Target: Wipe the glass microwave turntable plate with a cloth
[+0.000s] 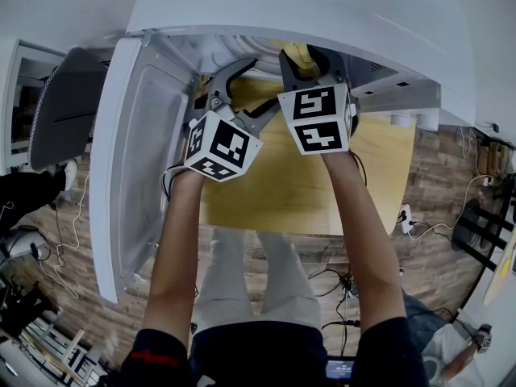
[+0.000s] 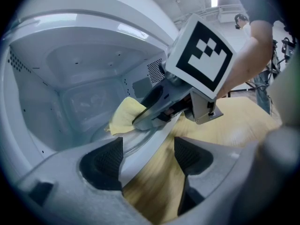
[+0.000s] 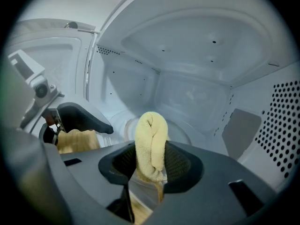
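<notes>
Lying flat on the floor inside the microwave, the glass plate can be seen as a round, see-through ring. Just in front of it, and a little above it, the yellow cloth is held. Whether the cloth's far end touches the plate cannot be told.

The cloth is rolled up and stands tall, and it is squeezed tight between the two jaws of the right claw. So the plate lies straight ahead of that claw and below it, further into the box. The right claw is judged to be the nearer one. The cloth most likely has to be pushed forward and down before wiping can be done.

The left claw is held at the left side of the opening, by the front edge. Its jaws are spread wide apart and nothing is held in them. Only the front edge of the microwave and the wooden table are seen between them. The door is swung wide open to the left.
</notes>
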Motion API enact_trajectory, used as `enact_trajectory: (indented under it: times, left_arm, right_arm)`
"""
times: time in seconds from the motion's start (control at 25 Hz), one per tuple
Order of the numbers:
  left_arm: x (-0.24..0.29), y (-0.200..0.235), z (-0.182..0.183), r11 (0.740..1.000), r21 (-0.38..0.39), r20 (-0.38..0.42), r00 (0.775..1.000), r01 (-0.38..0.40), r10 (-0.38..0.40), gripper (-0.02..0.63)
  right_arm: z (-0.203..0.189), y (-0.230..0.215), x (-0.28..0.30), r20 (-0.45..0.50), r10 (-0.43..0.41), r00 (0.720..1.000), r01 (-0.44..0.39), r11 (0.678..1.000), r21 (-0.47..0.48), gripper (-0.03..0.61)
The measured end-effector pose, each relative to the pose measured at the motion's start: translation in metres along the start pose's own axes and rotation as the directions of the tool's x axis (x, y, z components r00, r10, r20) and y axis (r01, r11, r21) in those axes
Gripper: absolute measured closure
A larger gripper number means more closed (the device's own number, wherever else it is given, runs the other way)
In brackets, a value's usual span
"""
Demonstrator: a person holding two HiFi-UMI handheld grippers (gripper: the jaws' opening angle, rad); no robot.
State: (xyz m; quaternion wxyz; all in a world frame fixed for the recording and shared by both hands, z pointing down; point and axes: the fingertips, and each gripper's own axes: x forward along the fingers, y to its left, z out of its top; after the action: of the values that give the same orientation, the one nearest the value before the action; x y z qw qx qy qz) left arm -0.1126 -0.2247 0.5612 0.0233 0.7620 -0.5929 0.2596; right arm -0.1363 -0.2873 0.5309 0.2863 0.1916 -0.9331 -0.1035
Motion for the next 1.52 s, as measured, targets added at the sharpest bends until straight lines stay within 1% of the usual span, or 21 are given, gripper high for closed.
enact_trajectory:
  times: [0.16, 0.44, 0.56, 0.72, 0.84, 1.08, 1.32, 1.52]
  left_arm:
    - [0.0, 0.0, 0.0, 1.0, -0.001, 0.001, 1.0, -0.004, 0.004, 0.276]
    - [0.0, 0.0, 0.0, 1.0, -0.004, 0.001, 1.0, -0.005, 0.005, 0.276]
    - [0.001, 0.0, 0.0, 1.0, -0.005, 0.002, 1.0, -0.005, 0.005, 0.276]
    - [0.0, 0.0, 0.0, 1.0, -0.01, 0.006, 1.0, -0.007, 0.007, 0.276]
    - [0.0, 0.0, 0.001, 1.0, -0.011, 0.009, 1.0, -0.006, 0.006, 0.276]
    - [0.0, 0.001, 0.001, 1.0, -0.02, 0.005, 1.0, -0.003, 0.003, 0.276]
    - [-0.002, -0.004, 0.002, 0.999, -0.019, -0.056, 0.997, 0.046, -0.047, 0.276]
    - [-0.012, -0.009, 0.009, 0.996, -0.069, -0.042, 0.997, 0.06, -0.063, 0.276]
  right_arm:
    - [0.0, 0.009, 0.0, 0.004, 0.039, 0.999, -0.039, 0.999, -0.004, 0.431]
    - [0.009, 0.026, 0.0, 0.026, 0.112, 0.993, -0.111, 0.993, -0.049, 0.431]
    - [0.013, 0.033, 0.0, 0.039, 0.137, 0.99, -0.135, 0.99, -0.048, 0.433]
    - [0.012, 0.037, 0.001, 0.037, 0.143, 0.989, -0.142, 0.989, -0.03, 0.433]
    - [0.012, 0.037, 0.0, 0.035, 0.149, 0.988, -0.148, 0.988, -0.034, 0.433]
    - [0.014, 0.045, -0.002, 0.039, 0.203, 0.978, -0.203, 0.979, 0.0, 0.431]
    - [0.012, 0.038, -0.006, 0.008, 0.183, 0.983, -0.183, 0.983, 0.023, 0.43]
    - [0.009, 0.024, -0.019, 0.003, 0.155, 0.988, -0.155, 0.982, 0.105, 0.43]
